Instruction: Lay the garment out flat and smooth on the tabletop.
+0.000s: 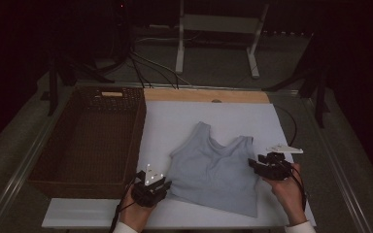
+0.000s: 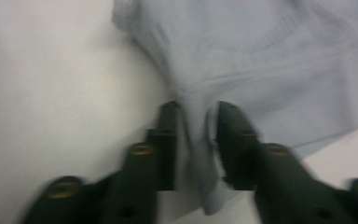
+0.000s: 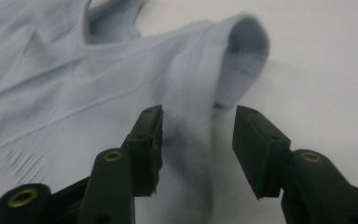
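Both 2 grippers sit at the grey tank top (image 1: 213, 170): left gripper (image 2: 196, 122) pinching its edge, right gripper (image 3: 196, 122) spread over the side hem.

The left gripper view is smeared with motion blur, so whether the left gripper (image 2: 198, 126) presses the fold of the grey top (image 2: 270, 60) between its jaws cannot be told. In the right gripper view the top's (image 3: 74, 84) body runs off the left edge. In the high view the basket's (image 1: 90, 141) inside is too dark to read.
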